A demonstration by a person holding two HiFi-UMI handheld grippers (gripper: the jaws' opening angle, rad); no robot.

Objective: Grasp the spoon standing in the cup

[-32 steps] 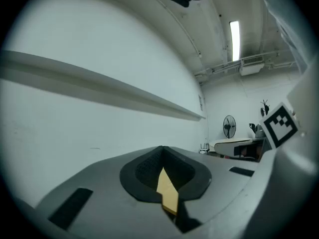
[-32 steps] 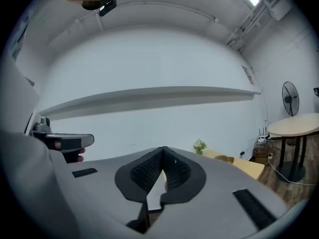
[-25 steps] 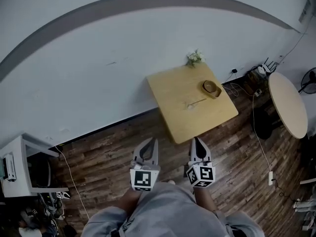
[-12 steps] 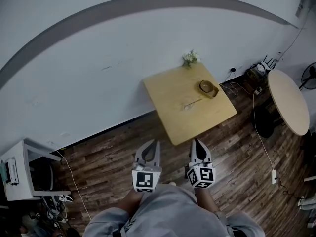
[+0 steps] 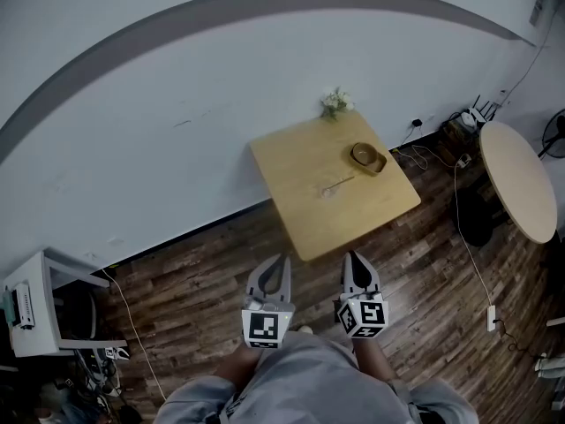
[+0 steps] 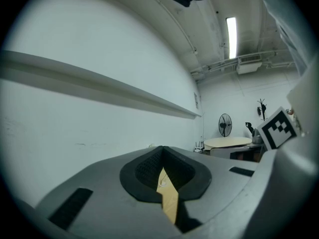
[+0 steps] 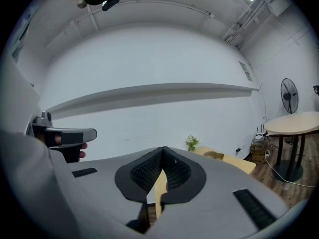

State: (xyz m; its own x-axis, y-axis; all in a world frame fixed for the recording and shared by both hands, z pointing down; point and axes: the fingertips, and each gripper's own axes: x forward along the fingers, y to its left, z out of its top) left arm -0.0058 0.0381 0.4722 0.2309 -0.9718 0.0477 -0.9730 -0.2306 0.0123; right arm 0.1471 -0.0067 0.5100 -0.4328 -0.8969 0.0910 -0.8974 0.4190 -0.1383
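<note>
A brown cup (image 5: 368, 157) sits on the square wooden table (image 5: 309, 162), toward its far right side. A thin spoon (image 5: 337, 185) appears to lie flat on the tabletop just left of the cup, not inside it. Both grippers hang close to my body, well short of the table's near edge. My left gripper (image 5: 282, 259) is shut with nothing in it, jaw tips meeting (image 6: 162, 151). My right gripper (image 5: 350, 254) is shut too and empty (image 7: 163, 149). The right gripper view shows the cup (image 7: 215, 155) far ahead on the table (image 7: 239, 164).
A small flowering plant (image 5: 334, 102) stands at the table's far corner by the white wall. A round table (image 5: 516, 179) is off to the right, with cables (image 5: 463, 237) on the wooden floor and a fan (image 7: 288, 96) behind it. A white cabinet (image 5: 35, 307) stands at the far left.
The square table has drifted slightly left and up in the head view. Both grippers stay shut and low by my body, shifted only a little.
</note>
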